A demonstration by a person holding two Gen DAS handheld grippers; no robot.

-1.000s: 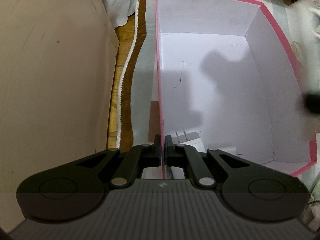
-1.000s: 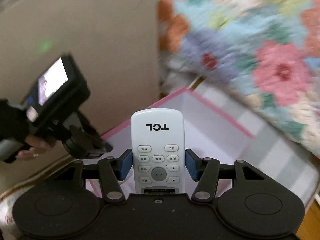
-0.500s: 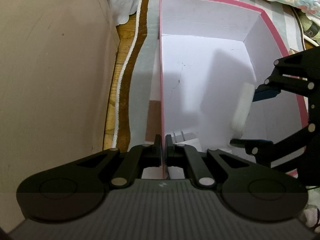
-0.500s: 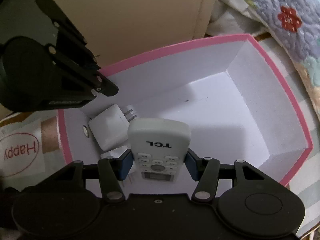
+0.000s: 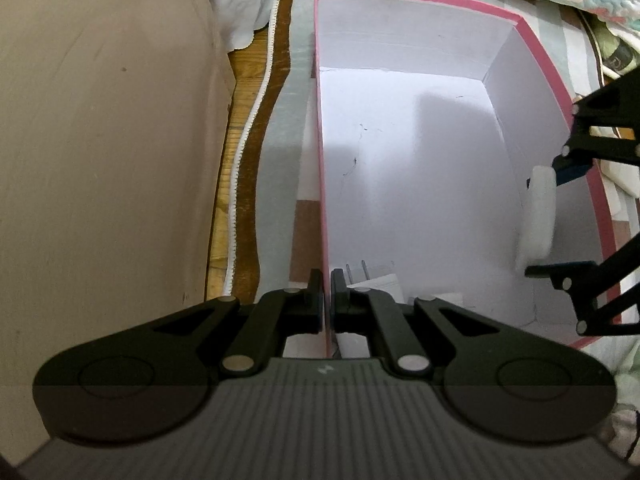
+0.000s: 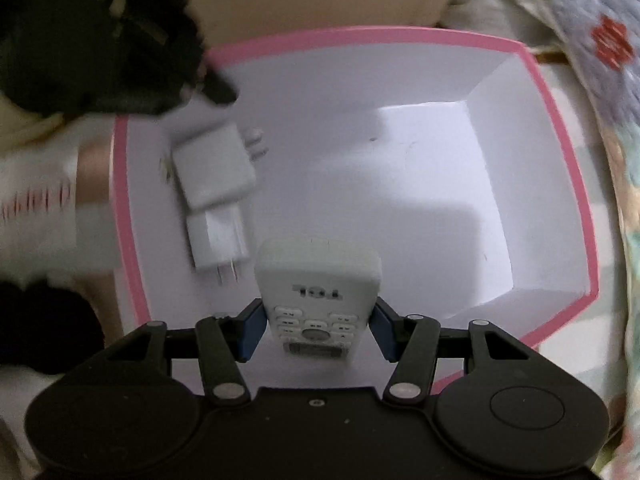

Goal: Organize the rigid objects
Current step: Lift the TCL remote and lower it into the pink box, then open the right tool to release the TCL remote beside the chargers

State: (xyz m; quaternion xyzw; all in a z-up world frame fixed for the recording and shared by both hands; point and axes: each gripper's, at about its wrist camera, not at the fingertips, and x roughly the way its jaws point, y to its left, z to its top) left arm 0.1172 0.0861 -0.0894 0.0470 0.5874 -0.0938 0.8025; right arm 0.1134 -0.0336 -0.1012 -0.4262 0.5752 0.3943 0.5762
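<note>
We use the pink box [image 6: 568,184] as our marker for where things are. It sits open on a pale striped cloth [image 5: 280,152], and it is white inside.

On the left side of the box is our left gripper [image 5: 327,292]. Its jaws are squeezed tight on the thin left wall of the box, one finger outside and one finger inside. It looks like we hold the box steady with it.

Inside the box, close to that left wall, lie two white chargers. The bigger charger [image 6: 214,168] is nearer the corner by the left gripper. The smaller charger [image 6: 218,240] lies just beside it, and the two look like they touch. Both lie flat on the box floor with their metal prongs showing. So we think these two are already put away.

A bit more to the right is the white remote [image 6: 318,300]. Our right gripper [image 6: 318,330] points down into the box and grips the remote by its two long sides with the blue pads [image 6: 252,330]. The remote's top end points down at the box floor, next to the smaller charger. We cannot tell if it touches the floor yet.

The right half of the box is bare.

So the task looks well along. What is left here, we think, is to lay the remote down and let it go. We see nothing else waiting outside the box.
</note>
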